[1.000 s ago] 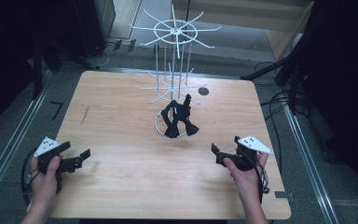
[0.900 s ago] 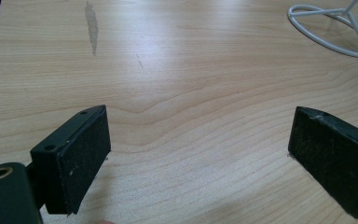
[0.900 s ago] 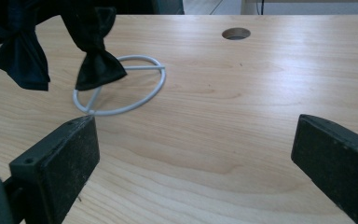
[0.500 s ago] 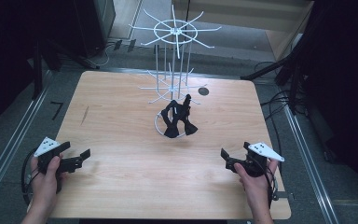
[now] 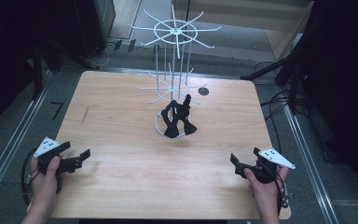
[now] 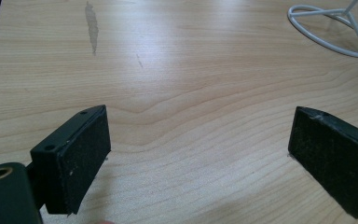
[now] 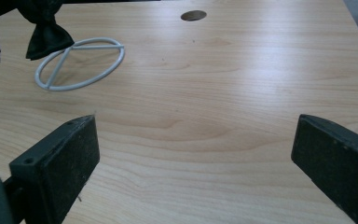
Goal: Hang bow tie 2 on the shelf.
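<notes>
A white wire rack with radiating arms stands at the back middle of the wooden table. Black bow-shaped pieces hang low on it, over its ring base. My left gripper rests near the table's front left corner, open, with bare wood between its pads. My right gripper sits near the front right corner, open as well, nothing between its pads. Part of the ring base shows at the far right of the left gripper view.
A small dark round hole lies in the table right of the rack. A grey smear marks the wood at the left. Cables and dark stands lie on the floor around the table.
My right gripper has drawn back toward the front right corner of the table. The left gripper has stayed where it was.
</notes>
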A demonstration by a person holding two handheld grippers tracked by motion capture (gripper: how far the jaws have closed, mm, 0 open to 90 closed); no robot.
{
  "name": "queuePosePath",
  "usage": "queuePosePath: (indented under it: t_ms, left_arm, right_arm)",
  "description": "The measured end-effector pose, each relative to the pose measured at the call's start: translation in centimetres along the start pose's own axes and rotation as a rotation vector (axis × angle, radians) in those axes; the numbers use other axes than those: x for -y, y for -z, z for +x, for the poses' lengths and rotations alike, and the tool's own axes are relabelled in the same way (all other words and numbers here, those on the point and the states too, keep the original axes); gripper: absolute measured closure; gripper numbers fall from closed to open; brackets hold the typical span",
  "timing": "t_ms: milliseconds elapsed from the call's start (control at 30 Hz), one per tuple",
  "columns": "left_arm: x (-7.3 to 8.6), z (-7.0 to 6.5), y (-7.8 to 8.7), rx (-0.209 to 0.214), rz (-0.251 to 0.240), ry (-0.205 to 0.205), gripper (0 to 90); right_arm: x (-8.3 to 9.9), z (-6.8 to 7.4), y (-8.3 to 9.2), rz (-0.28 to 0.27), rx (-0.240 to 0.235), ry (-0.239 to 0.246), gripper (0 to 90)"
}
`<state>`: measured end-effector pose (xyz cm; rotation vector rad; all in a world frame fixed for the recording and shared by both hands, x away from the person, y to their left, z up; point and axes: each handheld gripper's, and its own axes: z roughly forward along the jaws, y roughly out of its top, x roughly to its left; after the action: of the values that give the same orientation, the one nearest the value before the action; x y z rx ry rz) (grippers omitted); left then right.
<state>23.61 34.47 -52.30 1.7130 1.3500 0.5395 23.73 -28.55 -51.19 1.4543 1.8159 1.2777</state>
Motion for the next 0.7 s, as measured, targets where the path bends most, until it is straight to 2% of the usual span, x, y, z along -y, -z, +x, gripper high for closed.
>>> queuePosePath:
  t_ms: [700]
  left_arm:
    - [0.0,0.0,0.0,-0.001,0.000,0.000,6.1]
  right_arm:
    - [2.0,-3.0,2.6,0.015,0.058,-0.041,1.3]
